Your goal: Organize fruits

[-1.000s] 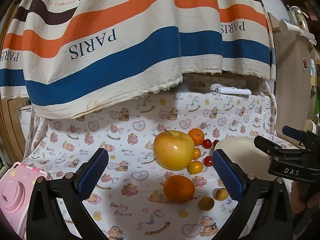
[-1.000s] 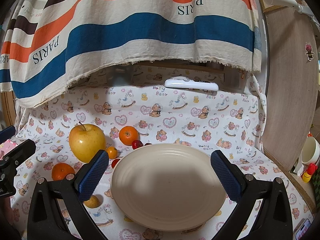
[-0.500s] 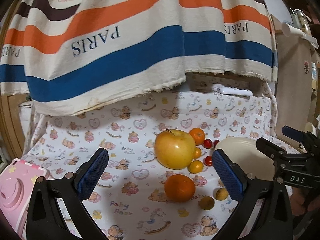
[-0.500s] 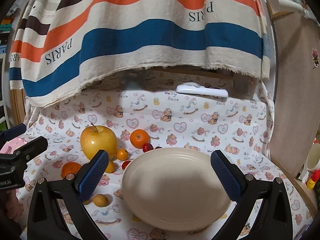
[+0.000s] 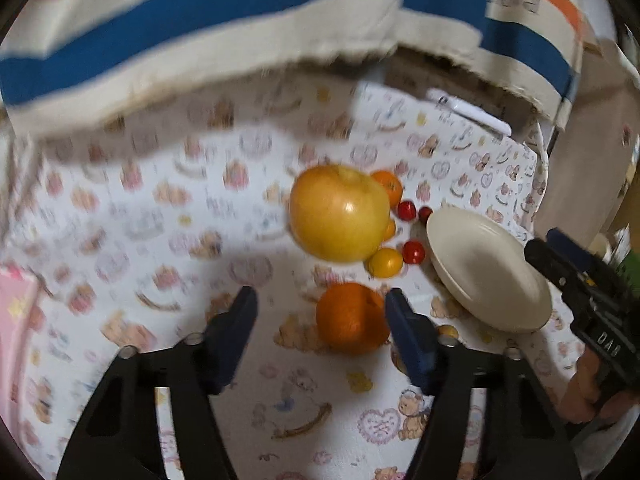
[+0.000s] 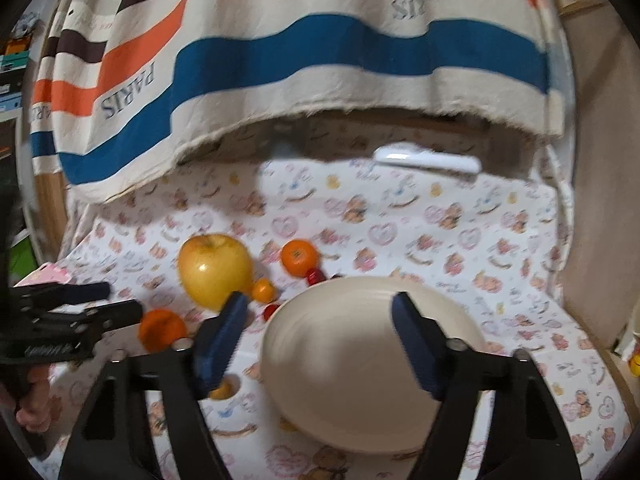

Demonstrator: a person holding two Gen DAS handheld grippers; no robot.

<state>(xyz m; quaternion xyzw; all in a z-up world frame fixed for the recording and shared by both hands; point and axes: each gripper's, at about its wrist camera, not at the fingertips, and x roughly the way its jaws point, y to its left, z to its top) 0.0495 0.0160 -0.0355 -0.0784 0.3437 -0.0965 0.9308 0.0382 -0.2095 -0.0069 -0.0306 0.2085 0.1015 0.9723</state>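
Note:
A big yellow apple lies mid-table with a small orange behind it, red cherry tomatoes and a yellow tomato beside it. A larger orange sits just ahead of my left gripper, which is open, its right finger beside the fruit. An empty cream plate lies right of the fruits. My right gripper is open above the plate's near half. The apple and the larger orange also show in the right wrist view.
The table wears a bear-print cloth. A striped cloth hangs over the back. A white remote lies at the back edge. A pink box sits far left. A wooden panel bounds the right side.
Both grippers have narrowed their opening. My left gripper moved forward and down toward the larger orange. The right gripper shifted closer over the plate. Both views are blurred by motion.

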